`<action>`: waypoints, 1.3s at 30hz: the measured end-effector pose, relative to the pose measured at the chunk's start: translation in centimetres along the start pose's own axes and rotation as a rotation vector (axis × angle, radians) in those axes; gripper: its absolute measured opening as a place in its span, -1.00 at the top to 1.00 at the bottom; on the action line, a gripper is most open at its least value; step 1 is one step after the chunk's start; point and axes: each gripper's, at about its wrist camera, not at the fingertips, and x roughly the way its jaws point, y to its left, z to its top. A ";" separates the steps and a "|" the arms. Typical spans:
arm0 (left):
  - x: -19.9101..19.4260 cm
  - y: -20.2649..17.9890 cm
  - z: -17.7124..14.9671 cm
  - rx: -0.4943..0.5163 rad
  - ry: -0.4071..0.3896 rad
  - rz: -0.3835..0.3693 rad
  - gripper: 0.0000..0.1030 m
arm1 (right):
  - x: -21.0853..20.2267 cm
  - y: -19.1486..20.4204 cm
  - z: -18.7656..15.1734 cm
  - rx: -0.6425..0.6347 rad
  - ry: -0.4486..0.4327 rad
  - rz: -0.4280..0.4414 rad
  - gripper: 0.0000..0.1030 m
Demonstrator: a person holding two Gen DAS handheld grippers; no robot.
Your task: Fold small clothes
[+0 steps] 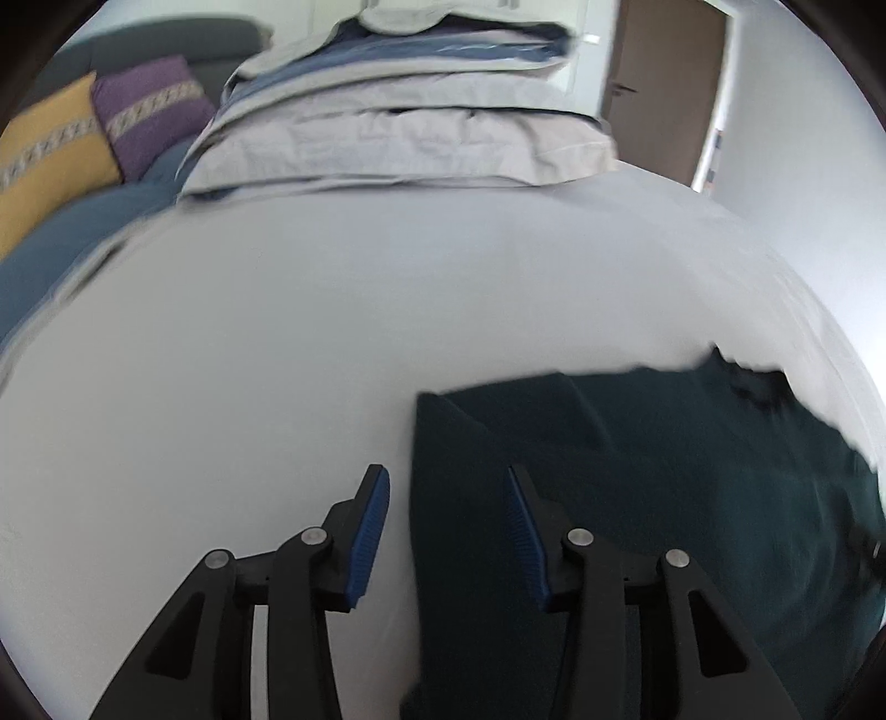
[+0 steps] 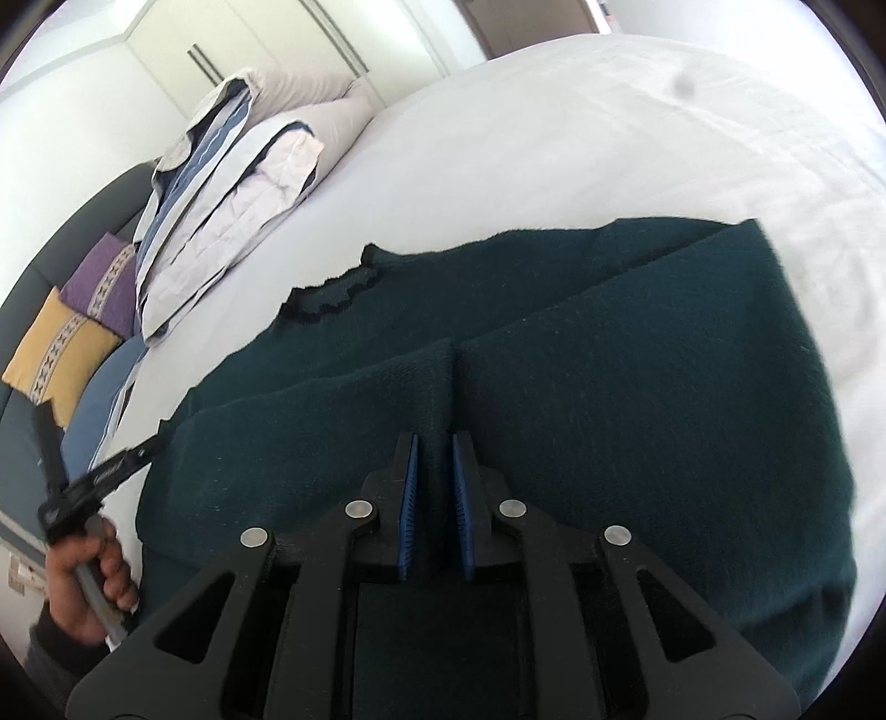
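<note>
A dark green knitted sweater (image 2: 609, 387) lies on the white bed sheet (image 2: 554, 138), its black-trimmed collar (image 2: 332, 291) toward the pillows. My right gripper (image 2: 434, 443) is shut on a pinched ridge of the sweater near its middle. In the left wrist view the sweater (image 1: 637, 487) lies at the lower right. My left gripper (image 1: 446, 476) is open, its jaws straddling the sweater's left edge, with one finger over the sheet (image 1: 332, 332). The left gripper also shows in the right wrist view (image 2: 119, 468), held in a hand beside the sweater.
A stack of folded grey and blue bedding and pillows (image 1: 398, 111) lies at the head of the bed. Yellow (image 1: 44, 160) and purple (image 1: 149, 111) cushions sit on a dark sofa to the left. A wardrobe (image 2: 249, 39) and a door (image 1: 664, 83) stand behind.
</note>
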 end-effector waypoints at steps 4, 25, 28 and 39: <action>0.7 -0.5 -2.8 0.094 0.016 0.049 0.00 | 0.1 0.0 -1.0 -0.042 0.011 -0.019 0.51; -14.0 5.7 -16.5 -0.094 0.126 -0.175 -0.13 | -20.8 -5.1 -13.1 0.130 -0.080 0.022 -0.17; -15.9 6.3 -20.1 -0.154 0.208 -0.297 -0.14 | -24.2 -5.9 -16.5 0.135 -0.073 0.051 -0.19; -19.6 6.2 -26.6 -0.161 0.323 -0.393 -0.10 | -27.5 -10.0 -25.7 0.239 0.027 0.100 -0.18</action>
